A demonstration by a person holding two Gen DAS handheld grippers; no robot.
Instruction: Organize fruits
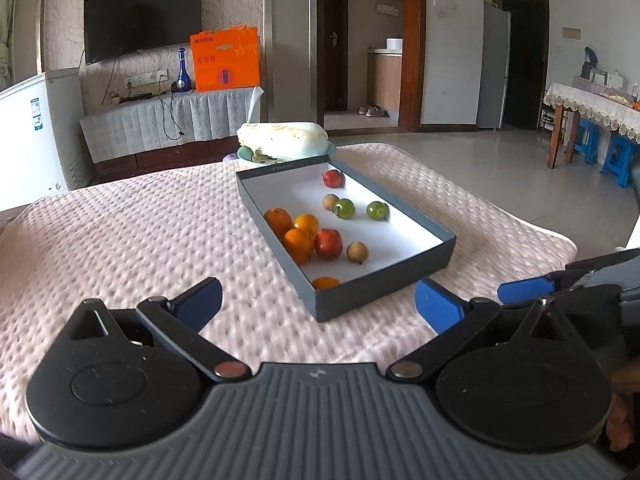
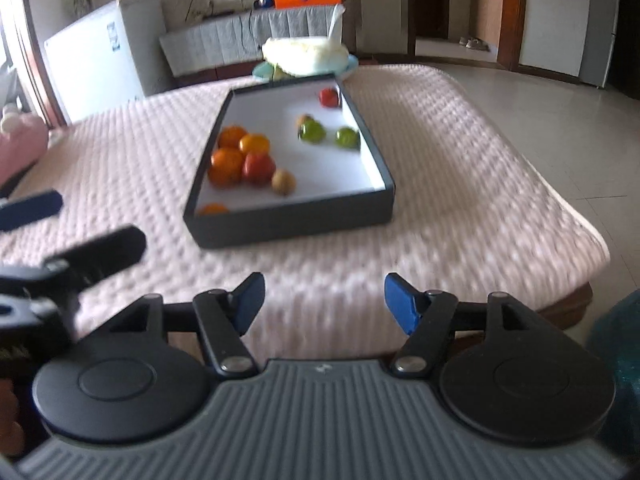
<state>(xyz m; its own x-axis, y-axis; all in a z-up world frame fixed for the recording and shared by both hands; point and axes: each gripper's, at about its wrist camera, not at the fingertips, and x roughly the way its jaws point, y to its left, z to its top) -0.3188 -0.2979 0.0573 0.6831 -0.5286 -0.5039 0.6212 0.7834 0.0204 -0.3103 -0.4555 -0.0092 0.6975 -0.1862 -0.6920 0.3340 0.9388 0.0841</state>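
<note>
Your box (image 1: 384,292) sits on the pink quilt (image 1: 120,232), long side running away from you, and nothing lies between either gripper and its near wall. Behind its far end a covered plate (image 1: 282,140) stands just beside the rim. Farther off you have a TV (image 1: 142,20), an orange carton (image 1: 224,60) and a blue bottle (image 1: 183,72) on a low cabinet.

Inside the box, three oranges (image 1: 298,232) cluster against the left wall with a red fruit (image 1: 329,243) touching them and a brown fruit (image 1: 357,252) just beside it. A fourth orange (image 1: 326,282) lies at the near left corner. Two green fruits (image 1: 378,210), a second brown one and a second red one (image 1: 333,178) lie toward the far end.

Your left gripper (image 1: 318,300) hangs over the quilt with jaws wide apart, holding nothing. Your right gripper (image 2: 324,304) is likewise spread and empty; its view is blurred.

The writing on the carton and the box rim is too small to read.
</note>
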